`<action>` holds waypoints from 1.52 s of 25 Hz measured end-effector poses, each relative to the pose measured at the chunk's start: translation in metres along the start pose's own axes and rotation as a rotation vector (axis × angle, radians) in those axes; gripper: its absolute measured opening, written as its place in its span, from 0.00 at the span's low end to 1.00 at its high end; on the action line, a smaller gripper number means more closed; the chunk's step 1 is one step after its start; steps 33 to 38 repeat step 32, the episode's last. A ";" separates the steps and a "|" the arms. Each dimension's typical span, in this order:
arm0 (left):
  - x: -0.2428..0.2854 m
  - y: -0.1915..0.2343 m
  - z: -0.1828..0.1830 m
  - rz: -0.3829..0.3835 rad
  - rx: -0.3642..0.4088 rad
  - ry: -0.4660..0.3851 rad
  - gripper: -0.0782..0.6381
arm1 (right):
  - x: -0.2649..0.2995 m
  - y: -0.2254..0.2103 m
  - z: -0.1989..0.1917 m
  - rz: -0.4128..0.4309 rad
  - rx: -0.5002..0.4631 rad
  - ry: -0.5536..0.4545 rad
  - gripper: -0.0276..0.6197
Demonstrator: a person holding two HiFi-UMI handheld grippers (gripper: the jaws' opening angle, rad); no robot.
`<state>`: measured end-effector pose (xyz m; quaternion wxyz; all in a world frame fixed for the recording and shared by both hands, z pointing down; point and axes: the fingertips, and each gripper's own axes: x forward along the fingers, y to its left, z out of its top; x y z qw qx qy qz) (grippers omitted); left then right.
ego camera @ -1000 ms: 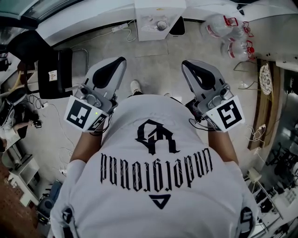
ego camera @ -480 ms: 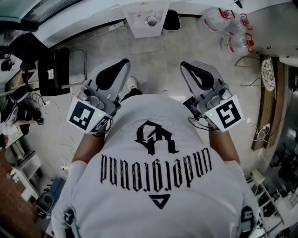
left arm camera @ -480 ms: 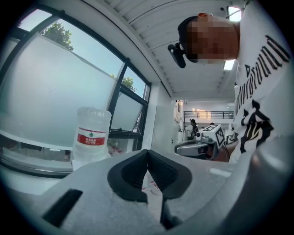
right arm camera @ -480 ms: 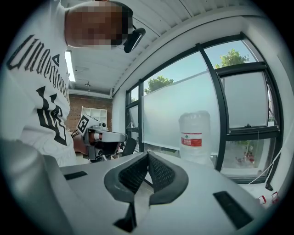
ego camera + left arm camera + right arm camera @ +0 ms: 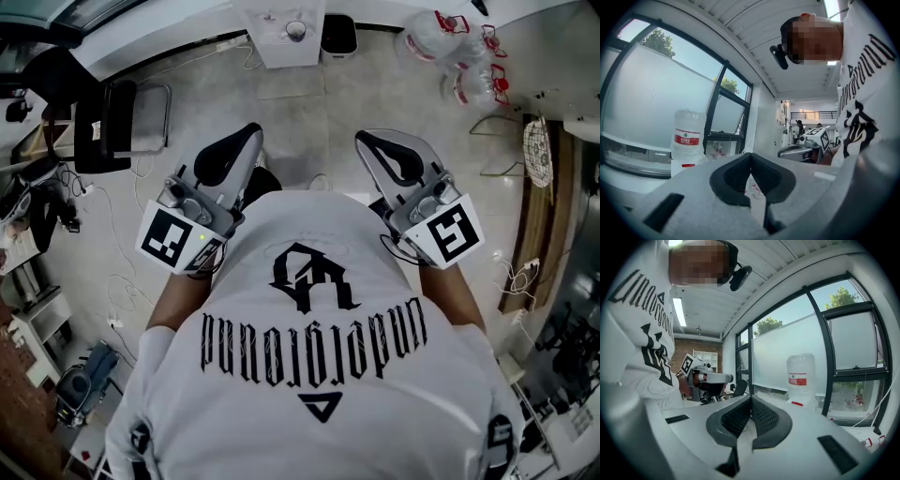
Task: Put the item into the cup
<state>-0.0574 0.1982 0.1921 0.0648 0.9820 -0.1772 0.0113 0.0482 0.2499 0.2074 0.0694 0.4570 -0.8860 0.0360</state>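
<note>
The small round pale cup [image 5: 296, 30] stands on a white table [image 5: 281, 52] well ahead. Left gripper [image 5: 249, 133] and right gripper [image 5: 363, 139] have their jaws pressed together, holding nothing.

Illegible gothic lettering on shirt [image 5: 394, 422]

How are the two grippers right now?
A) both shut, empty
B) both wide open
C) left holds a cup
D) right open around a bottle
A: the left gripper and right gripper each show jaw tips meeting with nothing between them.
</note>
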 end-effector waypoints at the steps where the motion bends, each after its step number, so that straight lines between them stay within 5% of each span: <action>1: -0.001 -0.008 -0.002 0.007 0.002 -0.001 0.13 | -0.007 0.003 -0.003 0.013 -0.004 0.005 0.07; 19: -0.033 -0.051 -0.013 0.083 -0.012 -0.015 0.13 | -0.034 0.043 -0.013 0.090 0.010 0.012 0.07; 38: -0.027 -0.053 -0.017 0.045 -0.027 -0.016 0.13 | -0.031 0.041 -0.012 0.065 0.018 -0.003 0.07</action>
